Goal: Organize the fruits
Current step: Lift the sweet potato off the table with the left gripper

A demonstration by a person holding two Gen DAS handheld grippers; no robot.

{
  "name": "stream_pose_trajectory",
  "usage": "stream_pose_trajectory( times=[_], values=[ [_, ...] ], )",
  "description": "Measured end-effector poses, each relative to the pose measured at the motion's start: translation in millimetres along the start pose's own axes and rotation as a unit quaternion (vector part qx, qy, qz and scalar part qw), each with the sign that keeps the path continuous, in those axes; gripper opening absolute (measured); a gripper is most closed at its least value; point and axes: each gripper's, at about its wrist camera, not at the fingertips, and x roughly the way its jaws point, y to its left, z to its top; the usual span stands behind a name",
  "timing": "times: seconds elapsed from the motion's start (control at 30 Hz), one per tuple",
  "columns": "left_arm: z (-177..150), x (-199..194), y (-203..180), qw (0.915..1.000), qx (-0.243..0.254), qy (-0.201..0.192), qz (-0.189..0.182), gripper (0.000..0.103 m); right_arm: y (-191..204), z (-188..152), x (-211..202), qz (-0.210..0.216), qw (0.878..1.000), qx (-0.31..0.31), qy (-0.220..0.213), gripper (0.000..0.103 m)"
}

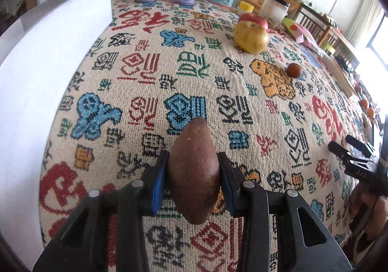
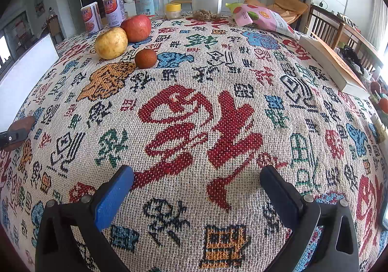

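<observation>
Squeezing from both sides, the left gripper (image 1: 194, 170) held a brown, pointy-ended fruit (image 1: 195, 172) low in the middle of the left wrist picture. Its blue pads (image 1: 158, 181) pressed on the fruit's smooth, dull skin. The fruit was long and fat in the middle, like a little football.

Under it lay a woven tablecloth (image 1: 145, 78), rough and bumpy, with red, blue, green and orange shapes stitched in.

At the upper right of that picture sat a round yellow fruit (image 1: 251, 39) with a red apple (image 1: 253, 20) touching it from behind. A small round brown fruit (image 1: 294, 70) lay near them, on its own.

A flat white board (image 1: 48, 58) stood along the left side.

In the right wrist picture, the right gripper (image 2: 196, 189) stood wide open at the bottom, with only cloth between its fingers. A shiny pink snack bag (image 2: 264, 17) lay at the upper right.
</observation>
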Motion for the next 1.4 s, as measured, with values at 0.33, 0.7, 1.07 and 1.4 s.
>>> stream_pose_trajectory(
  times=[0.33,0.7,1.07,1.4],
  values=[
    [6.0,28.2,-25.2,0.9963,0.058,-0.031,0.056,0.102,0.3,0.0,-0.4,0.000,1.000,0.000,0.000,0.103],
    [5.9,28.2,-24.7,0.9963,0.057,-0.031,0.055,0.103,0.3,0.0,-0.1,0.000,1.000,0.000,0.000,0.103],
    [6.0,28.4,-25.0,0.9963,0.057,-0.031,0.055,0.103,0.4,0.0,0.0,0.000,1.000,0.000,0.000,0.103],
    [5.8,28.2,-25.1,0.9963,0.057,-0.031,0.056,0.102,0.4,0.0,-0.1,0.000,1.000,0.000,0.000,0.103]
  ],
)
